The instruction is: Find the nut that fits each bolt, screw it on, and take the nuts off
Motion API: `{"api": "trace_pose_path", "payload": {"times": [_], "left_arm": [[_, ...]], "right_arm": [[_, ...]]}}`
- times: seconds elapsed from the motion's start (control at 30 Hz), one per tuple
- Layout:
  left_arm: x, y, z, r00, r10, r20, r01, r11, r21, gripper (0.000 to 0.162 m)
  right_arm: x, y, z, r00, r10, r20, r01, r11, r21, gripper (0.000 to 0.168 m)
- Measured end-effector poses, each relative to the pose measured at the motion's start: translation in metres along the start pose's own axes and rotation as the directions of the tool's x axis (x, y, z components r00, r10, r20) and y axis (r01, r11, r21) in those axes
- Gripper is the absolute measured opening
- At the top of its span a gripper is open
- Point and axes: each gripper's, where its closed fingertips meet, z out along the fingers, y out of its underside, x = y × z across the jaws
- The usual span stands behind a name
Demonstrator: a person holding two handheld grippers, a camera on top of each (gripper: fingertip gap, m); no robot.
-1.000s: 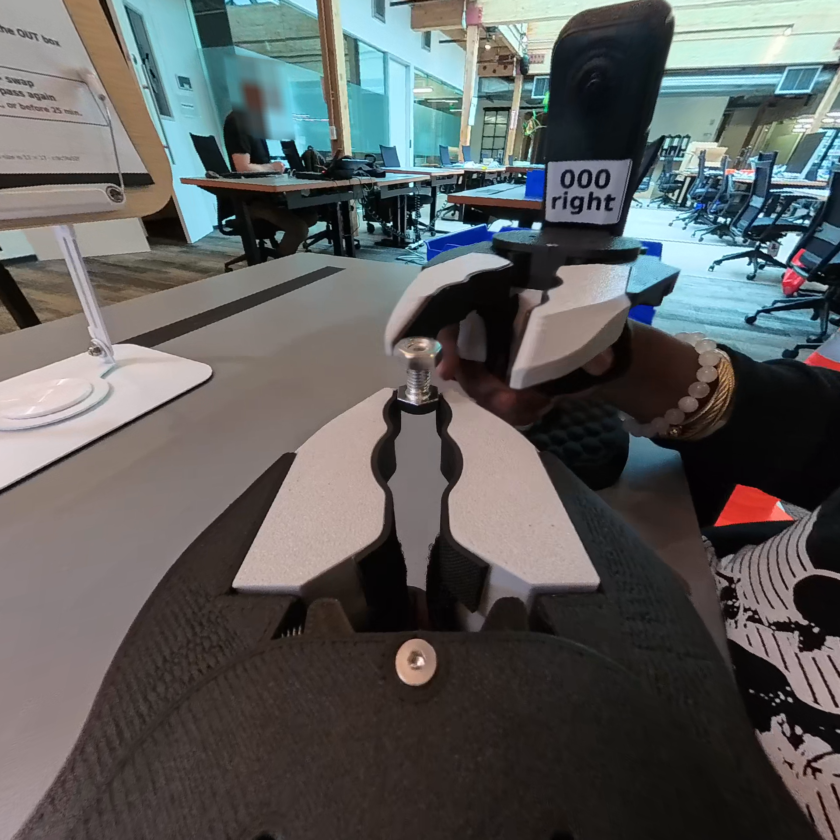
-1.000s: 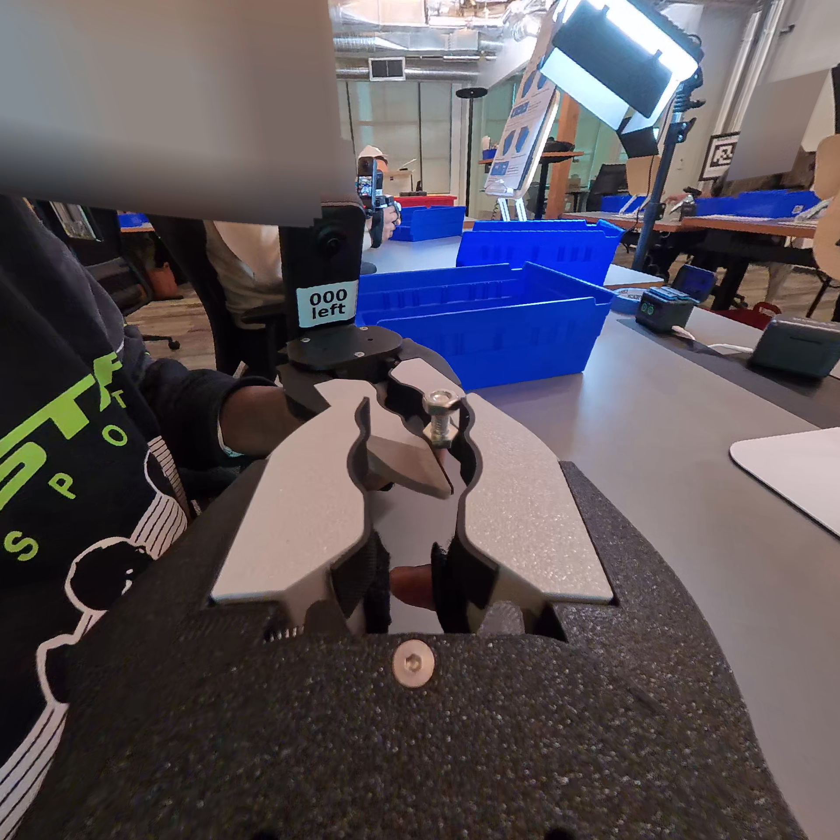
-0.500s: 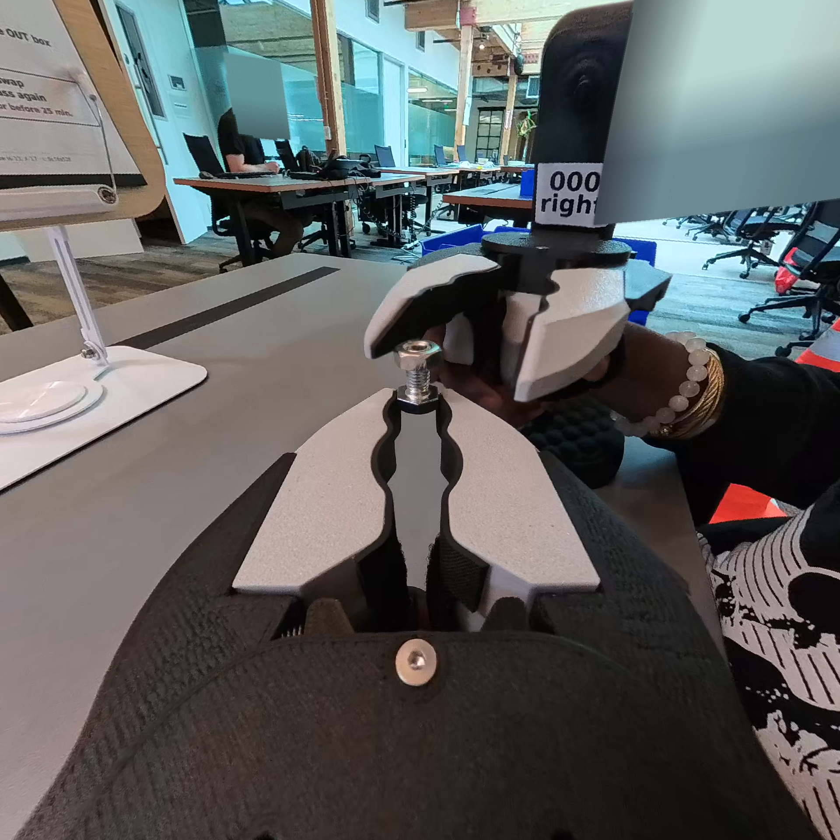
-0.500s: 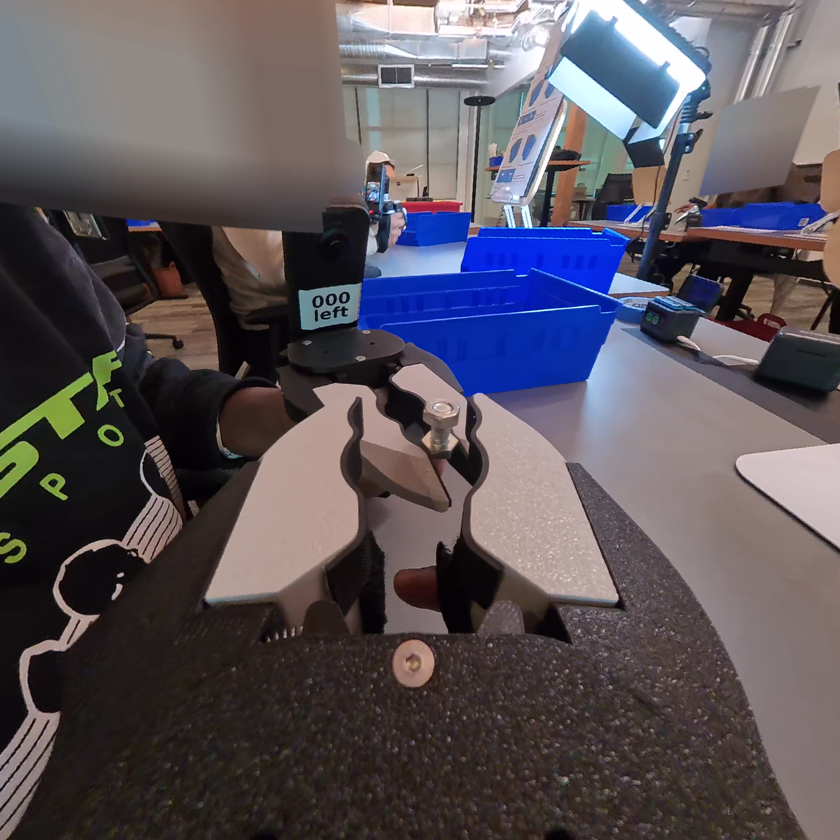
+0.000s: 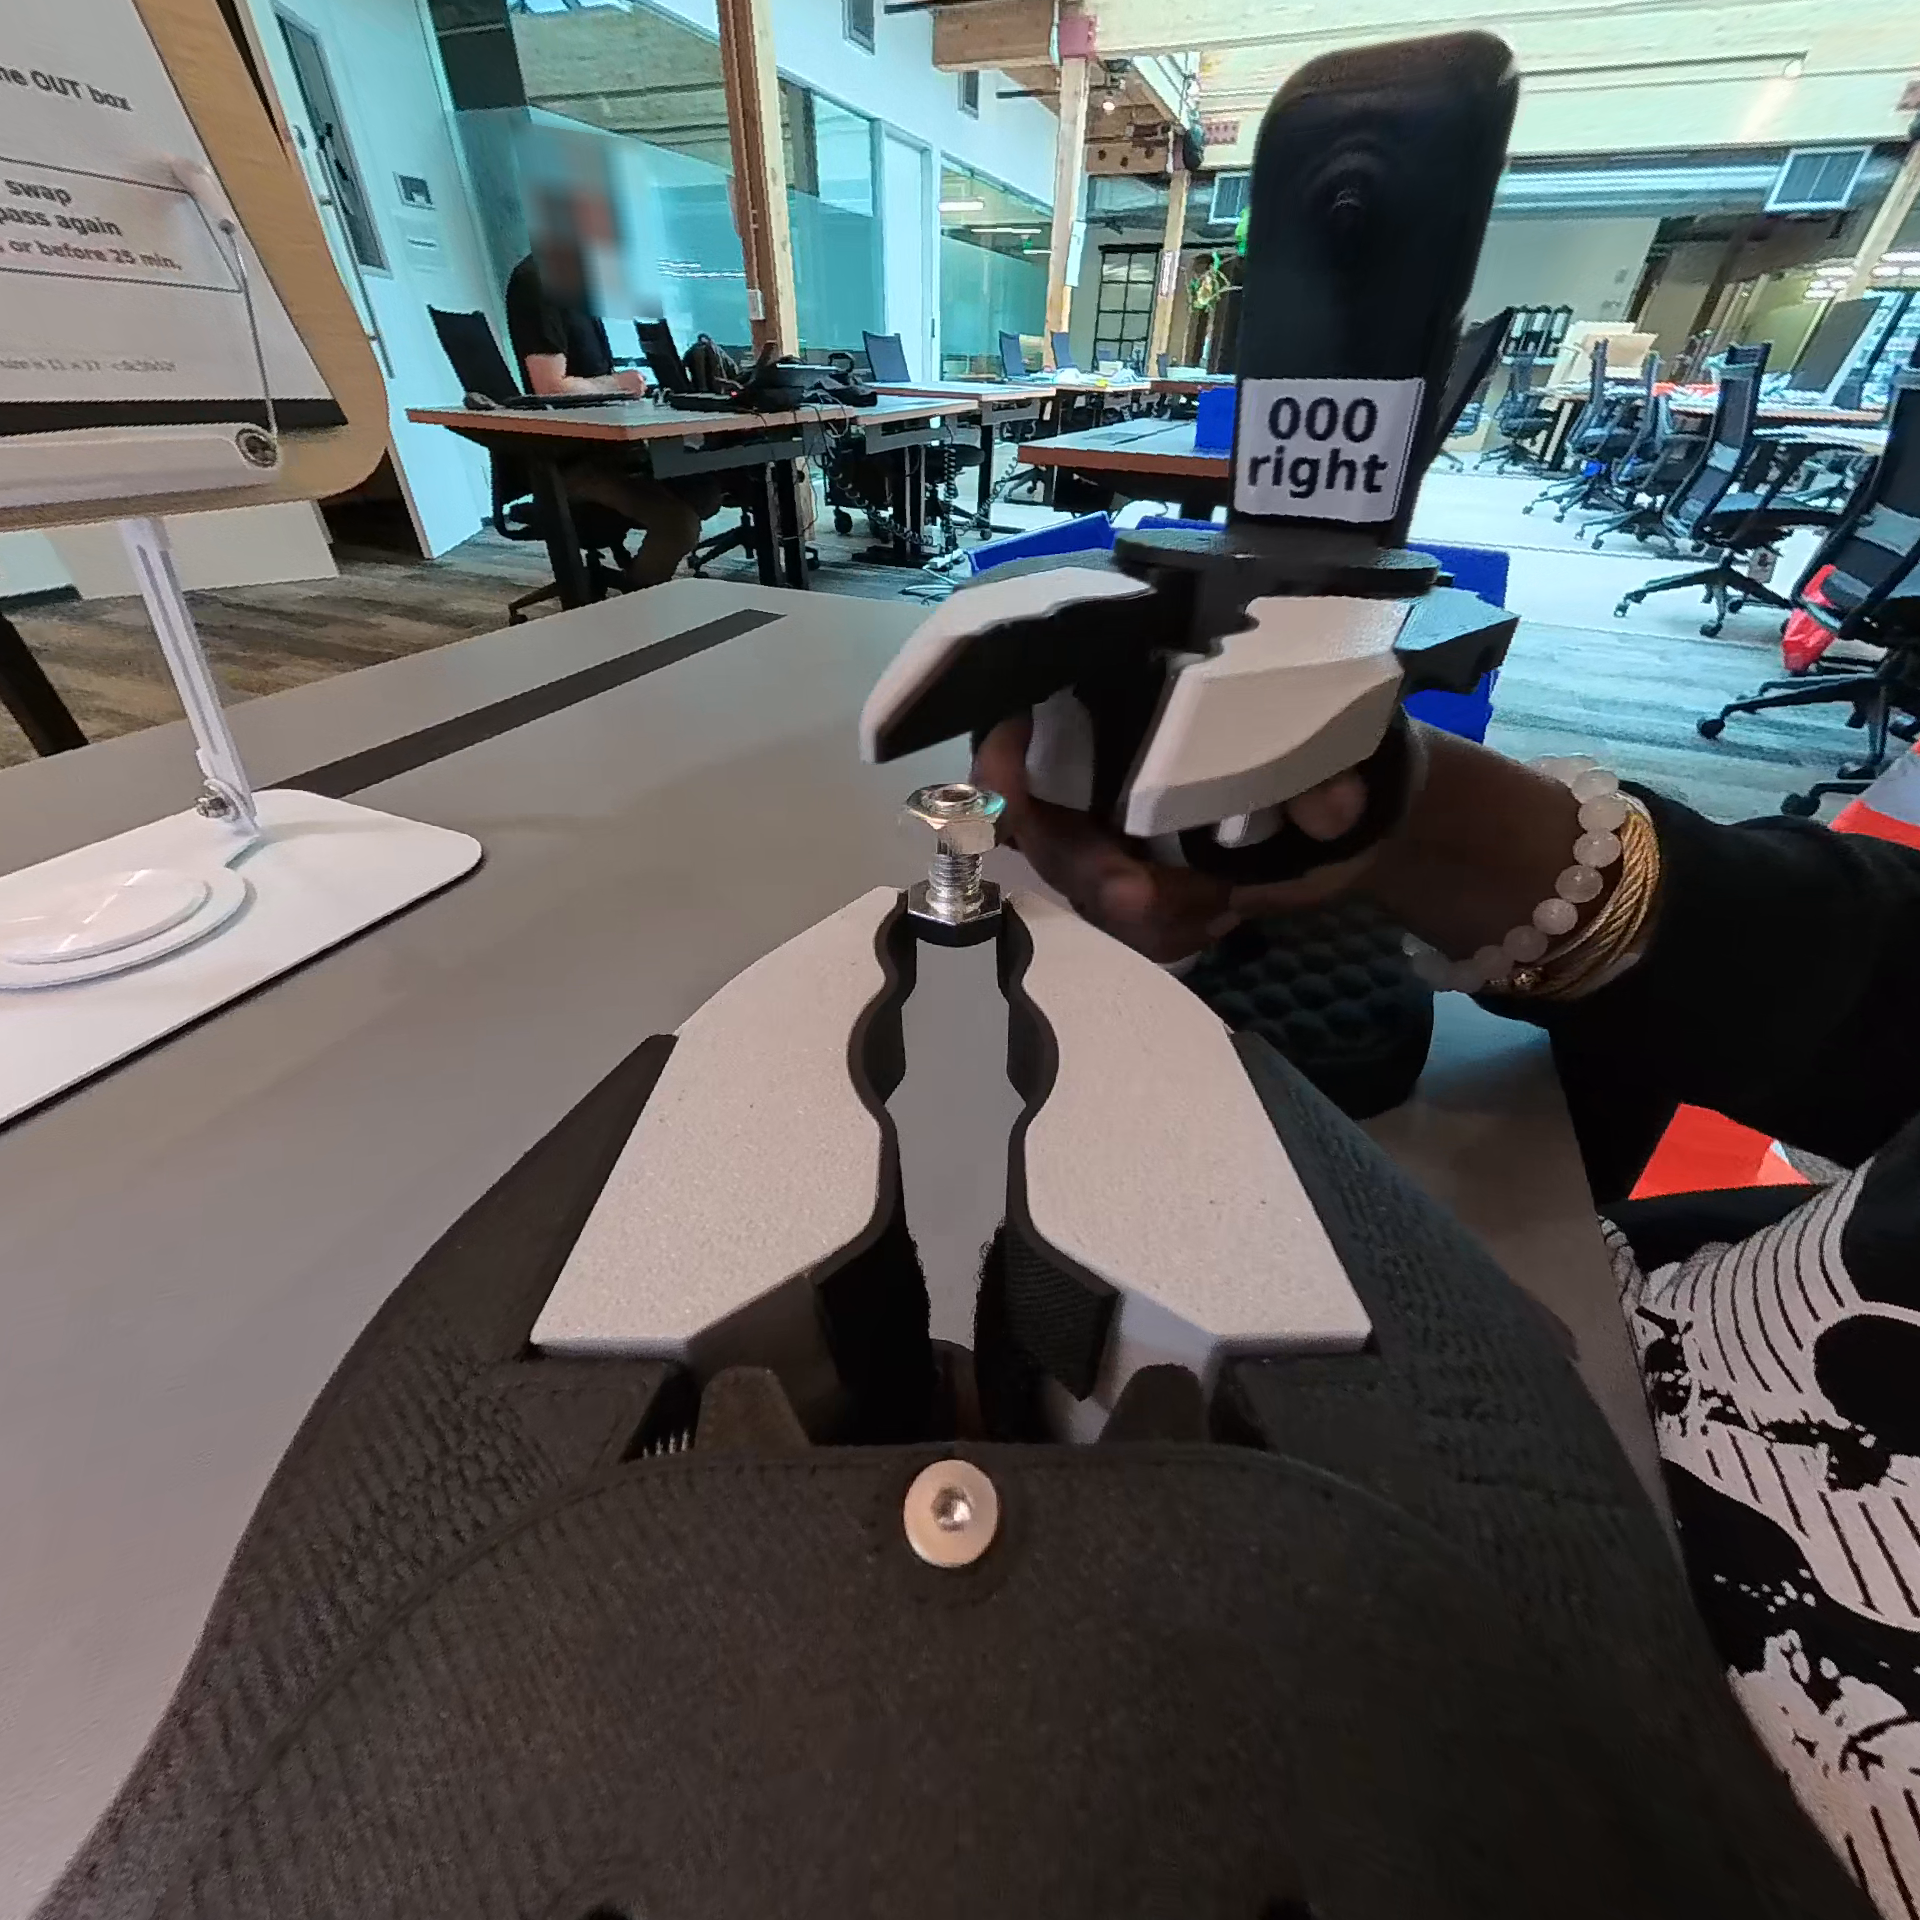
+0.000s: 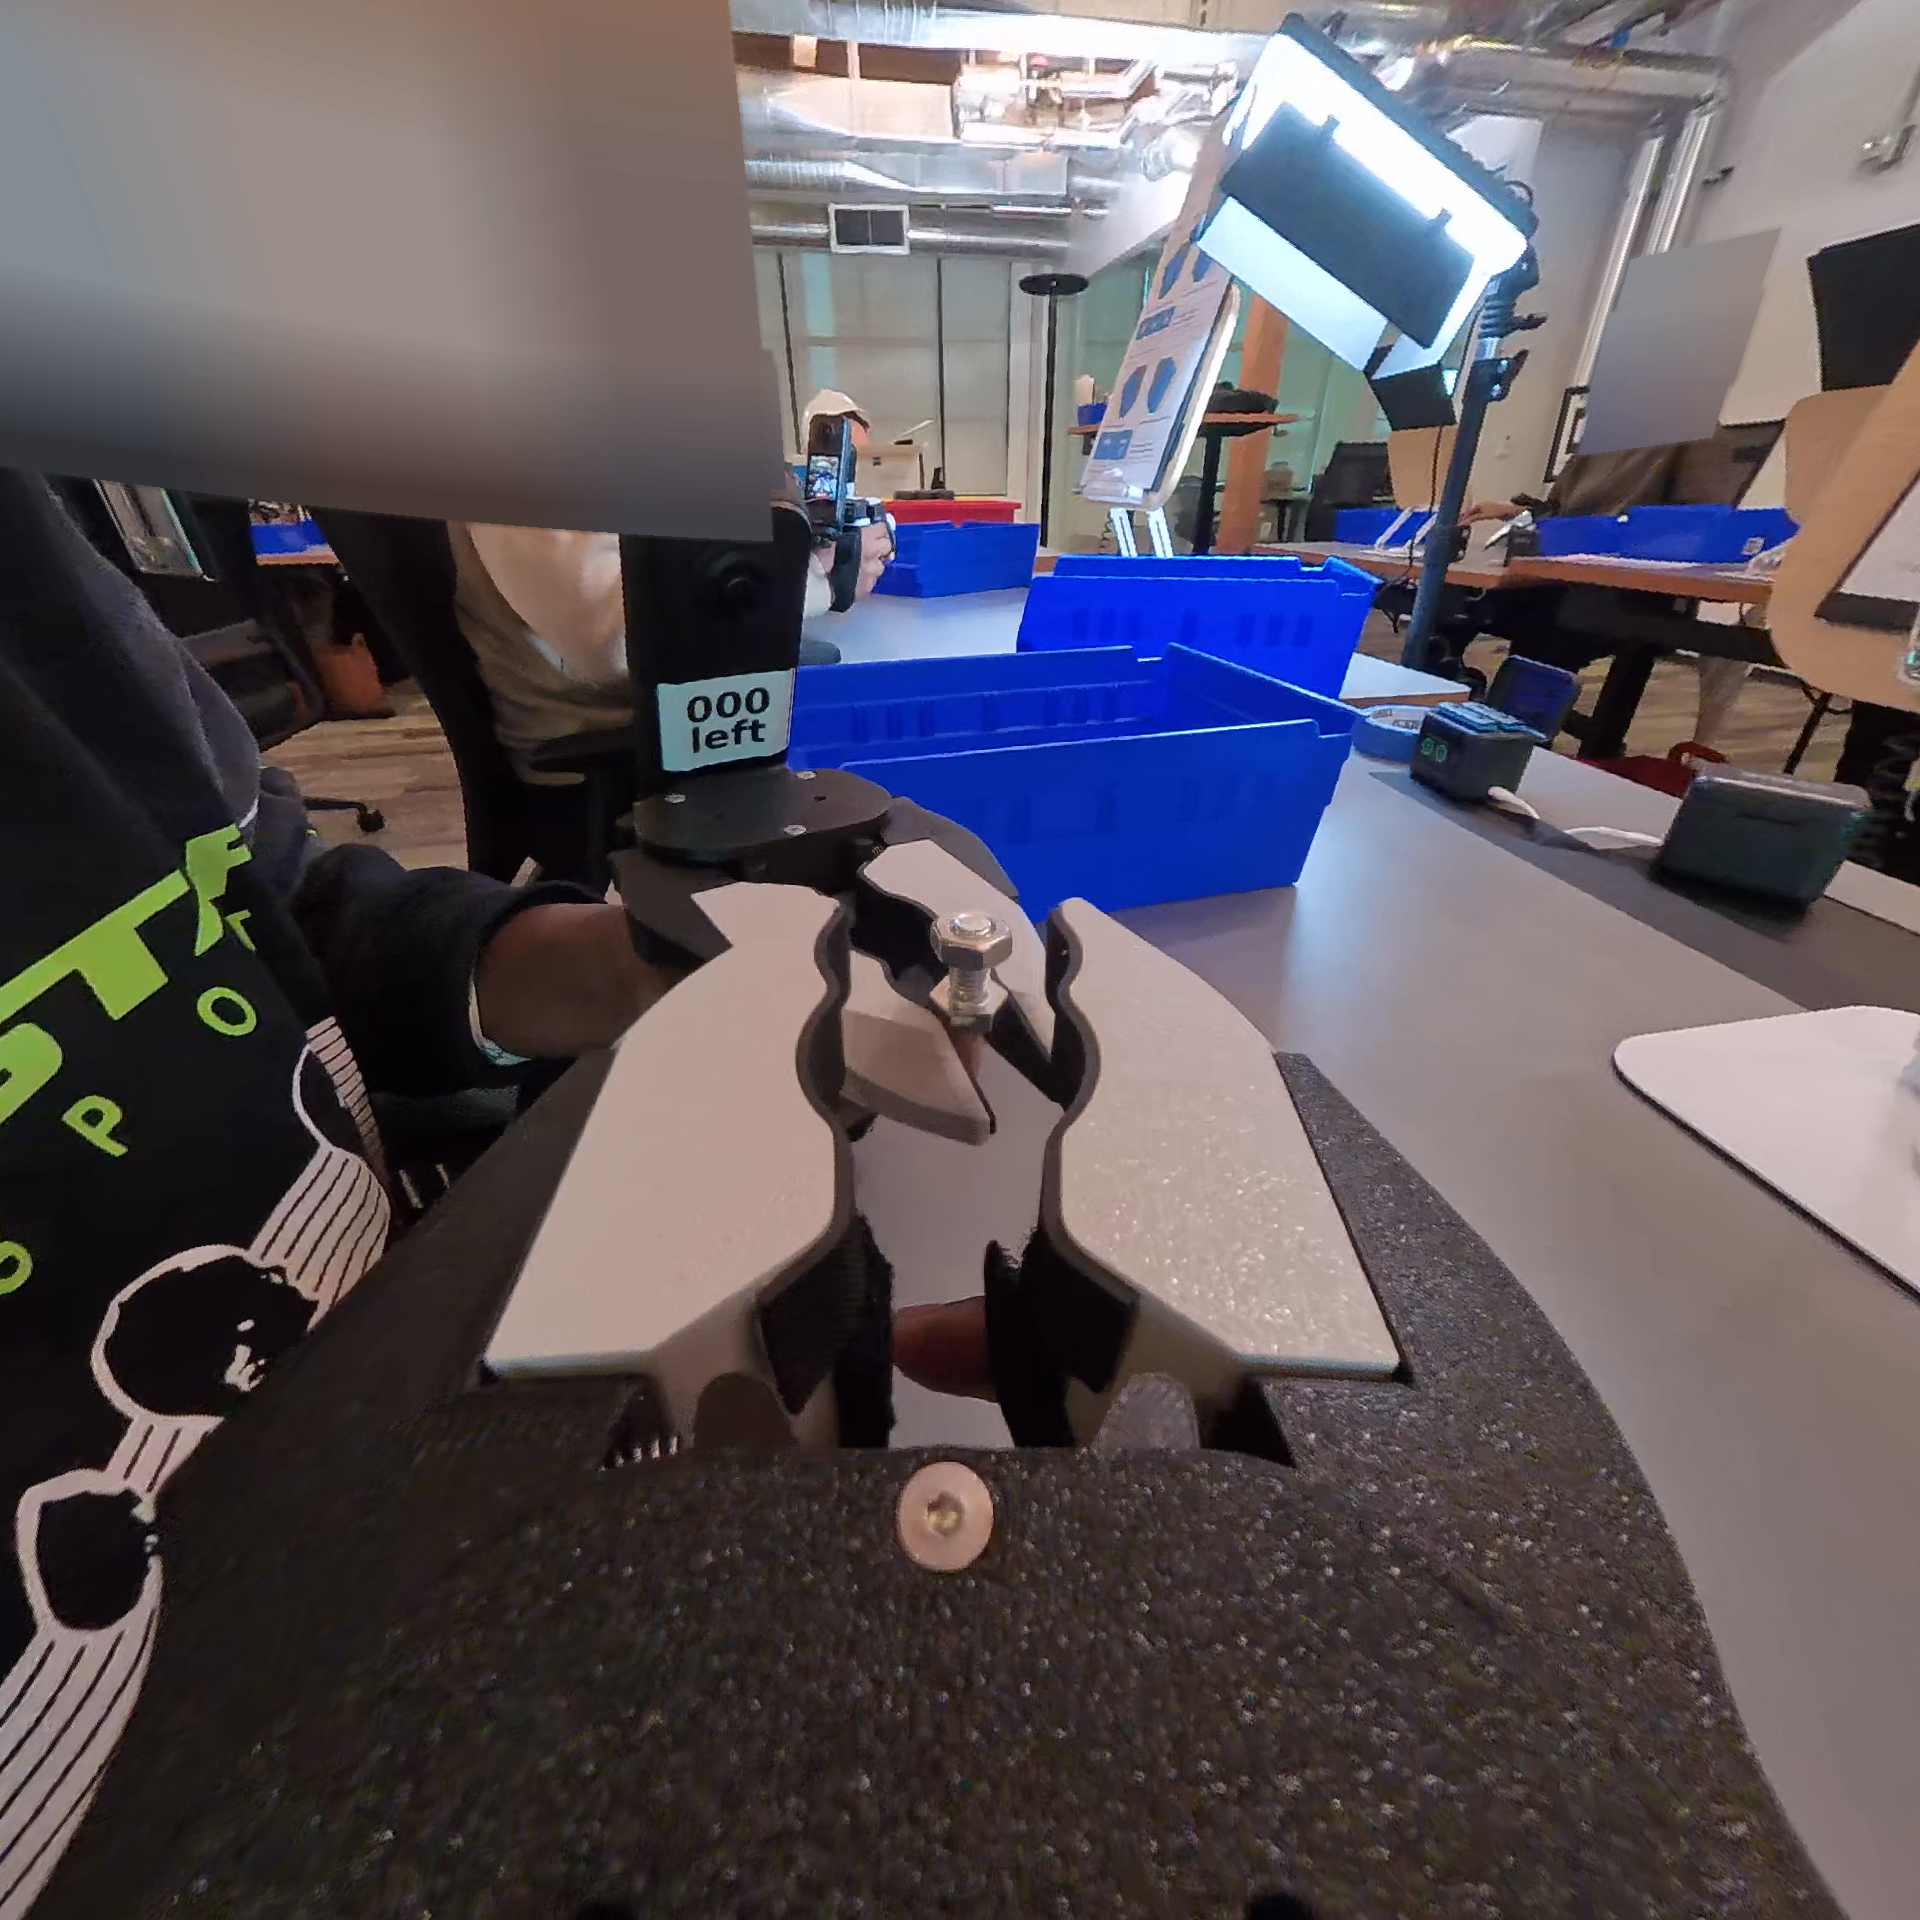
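- Presently, white labels with dark print sit on both camera masts; a printed sign (image 5: 114,260) stands far left; wording not transcribed.
- Bolt (image 5: 953,850): bright steel, hex head up, upright, threads exposed above the nut (image 5: 954,906).
- Left claw (image 5: 954,925): nearly closed, tips pinching the nut above the grey tabletop (image 5: 312,1091).
- Right claw (image 6: 951,971): parted, tips flanking the bolt head without contact; since a second ago it has lifted slightly higher.

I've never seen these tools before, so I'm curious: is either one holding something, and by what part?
The left gripper pinches the nut threaded on an upright bolt. The right gripper is open around the bolt head, holding nothing.
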Motion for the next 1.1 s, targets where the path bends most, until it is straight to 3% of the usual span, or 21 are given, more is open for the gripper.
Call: {"api": "trace_pose_path", "payload": {"times": [0.17,0.4,0.5,0.67,0.87,0.97,1.1], "left_arm": [[0.001,0.000,0.000,1.000,-0.001,-0.006,0.001,1.000,-0.001,0.015],[-0.002,0.000,0.000,1.000,-0.008,0.003,0.008,1.000,0.000,0.015],[0.000,0.000,0.000,1.000,0.000,0.002,0.000,1.000,-0.002,0.015],[0.001,0.002,0.001,1.000,0.001,-0.004,-0.001,1.000,-0.009,0.015],[0.000,0.002,0.001,1.000,-0.003,-0.003,0.003,1.000,-0.007,0.015],[-0.002,0.001,0.000,1.000,-0.007,0.010,0.007,1.000,-0.008,0.015],[-0.001,0.001,0.000,1.000,-0.007,0.005,0.007,1.000,-0.004,0.015]], "right_arm": [[-0.005,0.007,0.008,0.999,-0.011,0.033,0.013,0.999,-0.044,0.039],[-0.004,0.003,-0.011,0.999,0.010,0.036,-0.009,0.999,-0.041,0.012],[0.002,0.003,-0.011,1.000,0.014,0.004,-0.014,0.999,-0.030,0.016],[0.002,0.006,0.003,1.000,0.008,0.006,-0.008,0.999,-0.040,0.036],[-0.002,0.011,0.001,1.000,-0.014,0.022,0.016,0.996,-0.088,0.029],[-0.005,0.008,-0.010,0.999,0.003,0.053,0.002,0.997,-0.077,0.011],[0.000,0.009,-0.010,1.000,0.003,0.029,-0.001,0.997,-0.072,0.015]]}}
